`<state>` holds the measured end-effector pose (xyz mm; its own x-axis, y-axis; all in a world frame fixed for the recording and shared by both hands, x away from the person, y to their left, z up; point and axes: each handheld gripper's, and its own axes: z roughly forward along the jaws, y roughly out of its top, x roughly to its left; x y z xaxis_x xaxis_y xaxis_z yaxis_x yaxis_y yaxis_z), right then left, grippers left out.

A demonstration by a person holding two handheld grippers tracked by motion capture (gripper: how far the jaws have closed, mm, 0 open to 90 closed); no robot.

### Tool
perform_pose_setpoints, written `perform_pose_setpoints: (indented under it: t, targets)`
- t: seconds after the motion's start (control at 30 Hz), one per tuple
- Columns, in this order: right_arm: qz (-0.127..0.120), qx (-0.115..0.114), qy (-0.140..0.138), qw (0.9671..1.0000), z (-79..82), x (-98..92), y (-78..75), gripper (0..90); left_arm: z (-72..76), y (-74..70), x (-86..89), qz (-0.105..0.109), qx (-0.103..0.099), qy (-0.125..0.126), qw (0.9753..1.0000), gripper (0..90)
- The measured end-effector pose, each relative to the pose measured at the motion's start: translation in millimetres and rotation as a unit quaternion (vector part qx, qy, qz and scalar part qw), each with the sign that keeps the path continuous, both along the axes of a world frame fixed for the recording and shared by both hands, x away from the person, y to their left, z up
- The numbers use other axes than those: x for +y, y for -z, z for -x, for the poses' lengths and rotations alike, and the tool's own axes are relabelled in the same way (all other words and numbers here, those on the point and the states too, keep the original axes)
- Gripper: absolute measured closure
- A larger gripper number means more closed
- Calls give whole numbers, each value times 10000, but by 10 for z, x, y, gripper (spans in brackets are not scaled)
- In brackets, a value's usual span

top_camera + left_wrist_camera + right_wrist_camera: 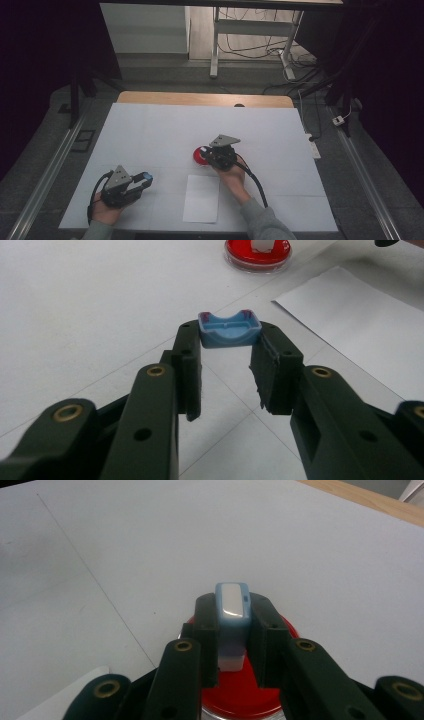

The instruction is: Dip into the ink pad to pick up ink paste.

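- Near edge of the tabletop (150,125), left of centre: left gripper (137,184) clamped on a small blue cap (229,330), held crosswise at the jaw tips with its hollow side turned up toward the camera. Cap sits clear of the surface, as far as I can judge.
- Just right of it, by the near edge: a loose white paper sheet (201,198), lying flat, touched by neither gripper.
- Beyond the sheet's far edge, near the tabletop's middle: right gripper (206,155) closed on a light-blue stamp body (232,615), long axis upright, its white lower end pointing down into a round red ink pad (199,156).
- Whether the white end touches the pad cannot be told.
- Key relation: sheet lies toward the near edge from the stamp body, directly behind the right gripper; the right hand (232,177) is the nearer one. Judgement: the next move is lift, pull back, press down.
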<state>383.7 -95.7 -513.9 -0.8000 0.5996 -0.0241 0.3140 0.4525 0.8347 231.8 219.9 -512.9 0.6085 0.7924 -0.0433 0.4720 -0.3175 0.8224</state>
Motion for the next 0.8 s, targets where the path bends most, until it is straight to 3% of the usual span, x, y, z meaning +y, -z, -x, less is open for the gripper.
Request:
perform_pose_setpoints:
  t: [0.8]
  targets:
    - [-244,2,22,9997,-2,-99,-102,756,-1,2,-3,-4,0,3,10000,657]
